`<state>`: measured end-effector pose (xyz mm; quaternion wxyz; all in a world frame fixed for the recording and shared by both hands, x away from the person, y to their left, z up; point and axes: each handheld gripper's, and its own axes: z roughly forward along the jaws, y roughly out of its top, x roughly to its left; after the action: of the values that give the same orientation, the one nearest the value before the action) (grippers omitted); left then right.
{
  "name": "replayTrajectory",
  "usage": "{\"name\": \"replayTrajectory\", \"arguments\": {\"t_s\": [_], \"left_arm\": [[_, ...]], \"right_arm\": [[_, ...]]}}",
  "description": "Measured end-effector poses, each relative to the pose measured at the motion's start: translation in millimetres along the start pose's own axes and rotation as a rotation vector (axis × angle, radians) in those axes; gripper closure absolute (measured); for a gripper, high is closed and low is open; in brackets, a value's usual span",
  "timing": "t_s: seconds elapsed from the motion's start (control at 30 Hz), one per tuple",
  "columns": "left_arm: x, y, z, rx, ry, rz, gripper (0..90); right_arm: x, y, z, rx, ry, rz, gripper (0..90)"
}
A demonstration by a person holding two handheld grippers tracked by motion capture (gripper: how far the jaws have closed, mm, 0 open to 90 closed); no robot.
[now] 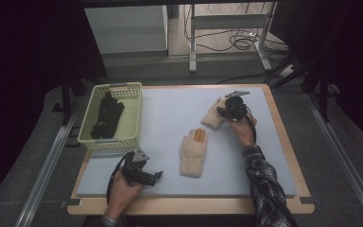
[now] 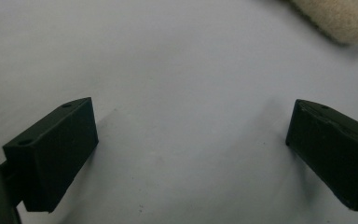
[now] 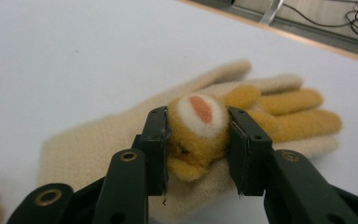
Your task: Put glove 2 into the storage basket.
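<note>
Two cream knitted gloves lie on the pale blue worktop (image 1: pixel 170 123), and no brand, label or writing can be read on anything. Farthest left, beyond the left hand-held gripper (image 1: pixel 158 175), stands a pale green plastic basket (image 1: pixel 133 120) with a pair of black gloves (image 1: pixel 106 116) inside. The left hand-held gripper rests near the front edge in the person's left hand (image 1: pixel 121 189); in the left gripper view its jaws stand wide apart over the bare mat with nothing between them, and the cuff of a cream glove shows up and to the right of them. That nearer cream glove (image 1: pixel 193 152), its fingers orange on the inner side, lies to the right of and a little beyond the left hand-held gripper, well apart from it. Farther right and back, the right hand-held gripper (image 3: pixel 198 140) is closed on the second cream glove (image 1: pixel 212 115): its pads squeeze a fuzzy orange paw-shaped bulge with a white and pink patch on the glove's palm. The glove lies flat under the jaws, its orange fingers pointing away to the right of them in the right gripper view.
</note>
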<state>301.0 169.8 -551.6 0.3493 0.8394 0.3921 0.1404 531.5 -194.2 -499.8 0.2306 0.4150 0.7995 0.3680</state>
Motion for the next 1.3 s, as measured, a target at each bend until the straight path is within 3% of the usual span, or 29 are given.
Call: {"name": "replayTrajectory", "arguments": {"t_s": [0.13, 0.33, 0.7, 1.03, 1.3], "left_arm": [[-0.1, 0.0, 0.0, 0.000, 0.000, 0.000, 2.2], [-0.1, 0.0, 0.0, 0.000, 0.000, 0.000, 2.3], [-0.1, 0.1, 0.0, 0.001, 0.001, 0.000, 2.3], [-0.1, 0.0, 0.0, 0.001, 0.001, 0.000, 2.3], [-0.1, 0.0, 0.1, -0.002, 0.002, 0.000, 2.3]], "right_arm": [[1.1, 3.7, -15.3, -0.022, 0.014, -0.010, 61.2], [3.9, 8.6, -40.4, -0.048, 0.071, -0.013, 61.1], [26.2, 4.6, -78.1, -0.074, 0.157, -0.016, 61.1], [67.0, -3.2, -104.7, -0.082, 0.283, -0.038, 61.0], [102.9, -15.9, -113.6, -0.071, 0.366, -0.063, 61.0]]}}
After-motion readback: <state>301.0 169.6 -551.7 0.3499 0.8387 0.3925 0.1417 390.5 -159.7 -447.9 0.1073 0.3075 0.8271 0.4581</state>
